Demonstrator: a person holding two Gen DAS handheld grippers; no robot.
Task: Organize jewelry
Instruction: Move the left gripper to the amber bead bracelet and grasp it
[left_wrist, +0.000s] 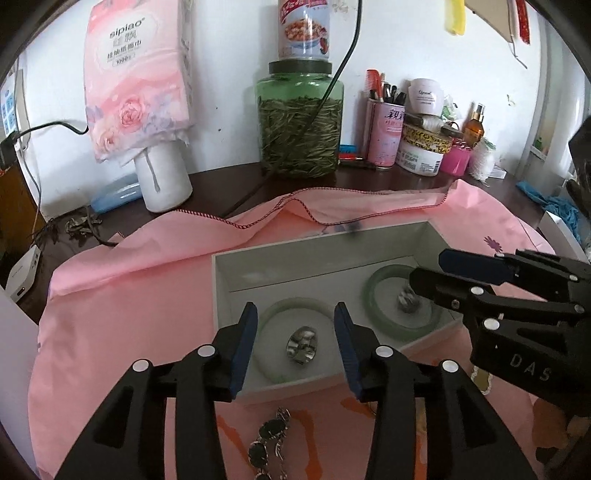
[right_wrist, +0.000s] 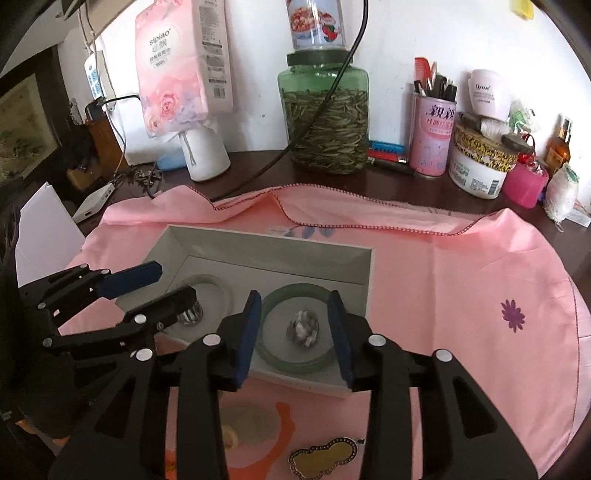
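A white box (left_wrist: 424, 240) lies on a pink cloth (left_wrist: 122, 295) and holds two pale green bangles lying flat, side by side. The left bangle (left_wrist: 269, 314) rings a silver ring (left_wrist: 302, 346); the right bangle (right_wrist: 273, 299) rings a crumpled silvery piece (right_wrist: 303, 328), perhaps another ring, too blurred to tell. The left gripper (left_wrist: 295, 347) hovers over the left bangle, jaws wide apart and holding nothing. The right gripper (right_wrist: 295, 332) hangs above the right bangle, likewise spread wide and empty. On the cloth just before the box lie a dark-stoned bracelet (left_wrist: 267, 443) and a gold gourd-shaped pendant (right_wrist: 325, 459). A green glass jar (left_wrist: 299, 122) stands behind on the dark table (left_wrist: 221, 184).
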